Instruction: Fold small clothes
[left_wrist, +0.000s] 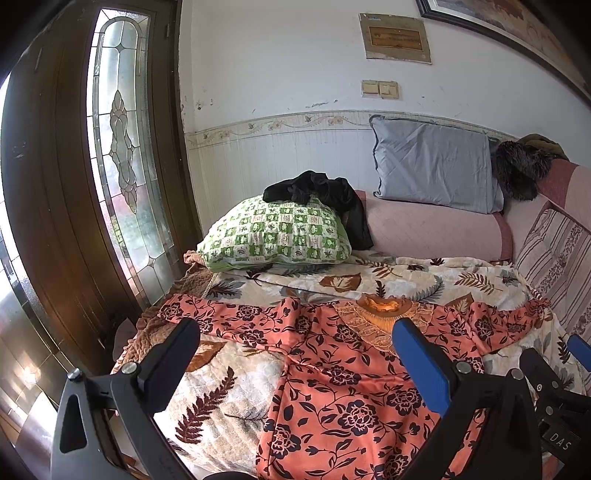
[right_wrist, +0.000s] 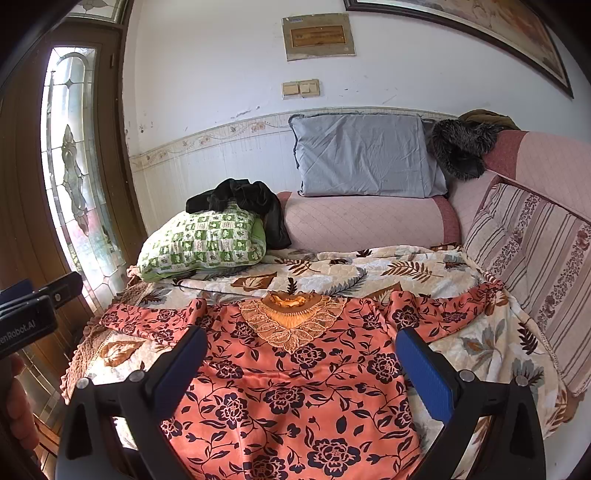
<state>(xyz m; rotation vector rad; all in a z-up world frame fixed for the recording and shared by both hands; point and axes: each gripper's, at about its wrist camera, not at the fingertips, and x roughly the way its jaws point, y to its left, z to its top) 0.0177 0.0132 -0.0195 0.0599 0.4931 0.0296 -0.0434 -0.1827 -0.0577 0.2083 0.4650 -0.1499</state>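
Observation:
An orange blouse with dark flowers (left_wrist: 332, 373) (right_wrist: 291, 384) lies spread flat on the leaf-print bedcover (left_wrist: 221, 391) (right_wrist: 369, 273), sleeves out to both sides and its lace collar (right_wrist: 291, 321) toward the wall. My left gripper (left_wrist: 295, 339) hovers open over the blouse's left half, nothing between its fingers. My right gripper (right_wrist: 301, 349) hangs open over the blouse's chest, just below the collar, also holding nothing. The right gripper's fingers (left_wrist: 578, 347) show at the right edge of the left wrist view, and the left gripper's body (right_wrist: 29, 314) at the left edge of the right wrist view.
A green checked pillow (left_wrist: 273, 236) (right_wrist: 203, 240) with a black garment (left_wrist: 325, 195) (right_wrist: 243, 199) on it lies behind the blouse. A grey pillow (right_wrist: 365, 155), pink bolster (right_wrist: 362, 221), striped cushion (right_wrist: 535, 258) and dark furry item (right_wrist: 461, 147) lie further back. A wooden door with leaded glass (left_wrist: 118, 147) stands left.

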